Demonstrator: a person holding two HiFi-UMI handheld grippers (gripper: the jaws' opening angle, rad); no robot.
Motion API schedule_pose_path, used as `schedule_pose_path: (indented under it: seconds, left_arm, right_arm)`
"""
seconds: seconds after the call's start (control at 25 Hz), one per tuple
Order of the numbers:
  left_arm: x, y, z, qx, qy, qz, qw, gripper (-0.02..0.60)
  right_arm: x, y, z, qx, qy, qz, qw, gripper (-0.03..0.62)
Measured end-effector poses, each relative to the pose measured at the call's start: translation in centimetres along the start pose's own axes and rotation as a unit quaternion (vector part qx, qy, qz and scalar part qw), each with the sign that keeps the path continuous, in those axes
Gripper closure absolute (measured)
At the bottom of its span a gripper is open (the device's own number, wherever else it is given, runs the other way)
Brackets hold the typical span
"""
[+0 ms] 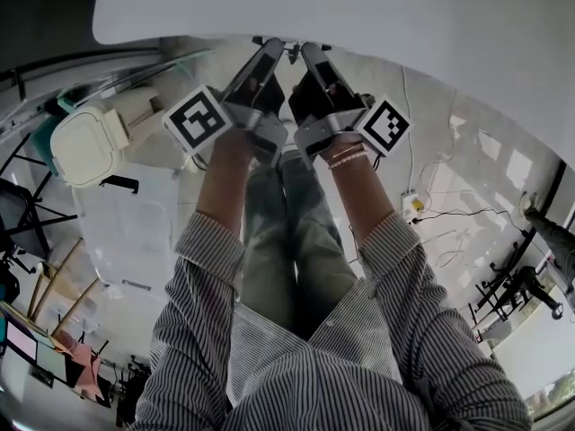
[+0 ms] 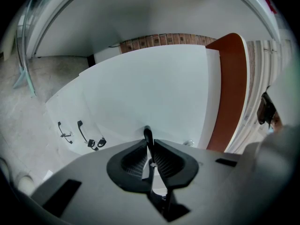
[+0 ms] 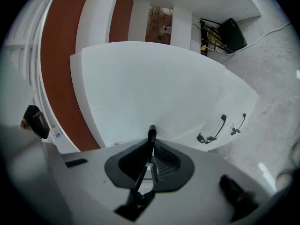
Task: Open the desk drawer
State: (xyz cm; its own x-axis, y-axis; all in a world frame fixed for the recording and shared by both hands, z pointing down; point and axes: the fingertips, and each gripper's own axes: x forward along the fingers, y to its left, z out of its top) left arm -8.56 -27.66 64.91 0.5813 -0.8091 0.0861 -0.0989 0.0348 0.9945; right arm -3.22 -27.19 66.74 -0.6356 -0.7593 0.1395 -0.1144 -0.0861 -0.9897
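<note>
So, the drawer [image 2: 150,86] sits tucked under the front edge of the white worktop [image 1: 359,12], straight ahead of you, and its plain white face fills both gripper views. I see no gap around it, so I judge it closed or barely started. Its thin black handle [image 2: 148,134] is the only purchase on that smooth face, which is why you have both tools there. Your left tongs [image 2: 150,149] are clamped on the handle, and your right tongs [image 3: 151,150] are clamped on what looks like the same bar, the tips nearly meeting in the head view. You hold both about level, along the line the drawer should slide, so a pull would run straight. A brown panel [image 2: 232,88] stands beside the drawer. Two spare handles [image 2: 82,131] on a neighbouring white face go untouched.
</note>
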Motion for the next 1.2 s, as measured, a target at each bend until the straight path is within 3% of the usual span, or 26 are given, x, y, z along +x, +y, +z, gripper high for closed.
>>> schedule_pose_path:
  seconds: [0.56, 1.2]
  left_arm:
    - [-1.9, 1.1, -1.2, -0.003, 0.011, 0.045, 0.9989, 0.529]
    - [-8.2, 2.2, -4.9, -0.005, 0.012, 0.085, 0.9963, 0.528]
  right_arm:
    - [-1.3, 0.1, -1.2, 0.002, 0.014, -0.004, 1.000, 0.553]
    - [-6.2, -0.4, -5.8, -0.002, 0.021, -0.015, 1.000, 0.553]
